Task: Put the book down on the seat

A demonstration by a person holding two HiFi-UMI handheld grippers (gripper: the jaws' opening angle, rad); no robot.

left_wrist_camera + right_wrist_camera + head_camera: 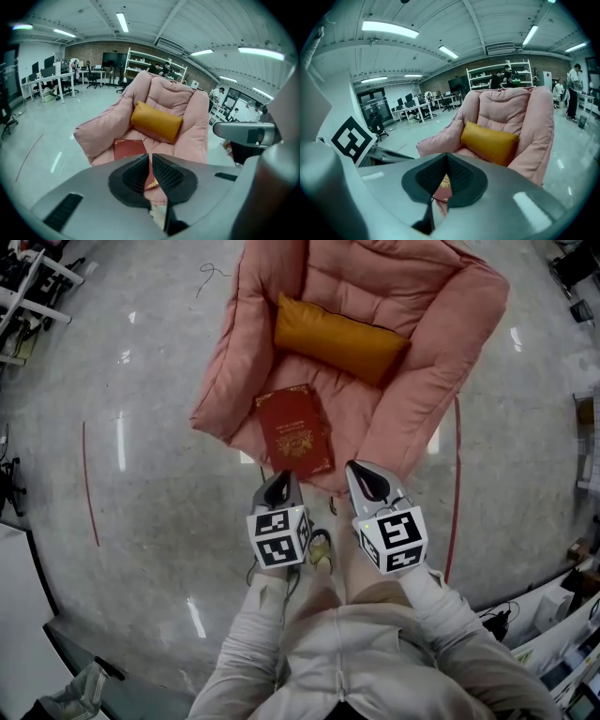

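Frame centre: dark red hardcover book flat on pink padded armchair. Below, left claw and right claw: both pressed together, empty.

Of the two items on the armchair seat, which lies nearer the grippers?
The red book, lying flat at the front edge of the seat; the orange cushion sits farther back.

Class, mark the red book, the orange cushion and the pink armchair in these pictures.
red book (295, 430): head view, middle of its cover.
orange cushion (339, 337): head view, centre of its top.
pink armchair (441, 362): head view, padded side arm.
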